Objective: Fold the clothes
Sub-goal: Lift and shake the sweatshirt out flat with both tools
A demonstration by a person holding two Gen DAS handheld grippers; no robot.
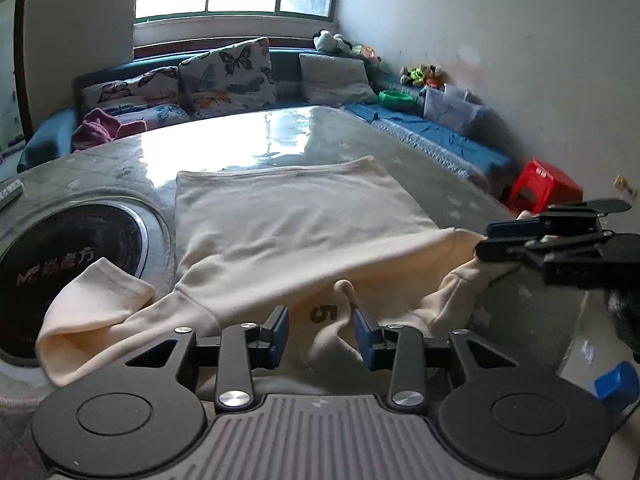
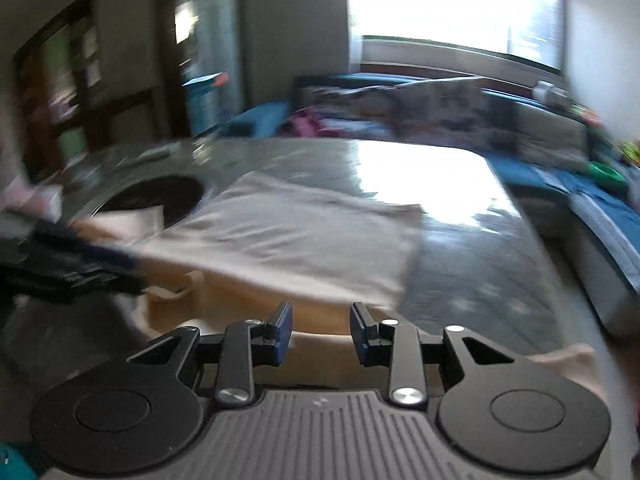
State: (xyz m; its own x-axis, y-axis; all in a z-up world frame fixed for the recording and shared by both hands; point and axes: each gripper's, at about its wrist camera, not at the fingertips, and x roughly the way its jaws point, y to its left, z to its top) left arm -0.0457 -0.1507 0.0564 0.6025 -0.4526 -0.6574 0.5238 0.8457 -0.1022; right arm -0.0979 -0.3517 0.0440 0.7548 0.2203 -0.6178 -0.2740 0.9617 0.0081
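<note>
A cream hoodie (image 1: 296, 224) lies spread on the glossy table (image 1: 248, 136), hem toward the far side, hood and drawstring (image 1: 348, 292) near me. Its left sleeve (image 1: 96, 308) is folded over the round black hob. My left gripper (image 1: 320, 332) is open above the hood, nothing between its pads. My right gripper (image 1: 486, 240) shows at the right, over the hoodie's right shoulder and sleeve. In the blurred right wrist view the right gripper (image 2: 320, 332) is open over the cream cloth (image 2: 288, 240); the left gripper (image 2: 128, 268) shows at the left.
A round black induction hob (image 1: 68, 264) is set into the table at the left. A blue sofa with butterfly cushions (image 1: 224, 76) runs behind the table. A red stool (image 1: 540, 184) and a blue mattress (image 1: 432, 136) stand at the right.
</note>
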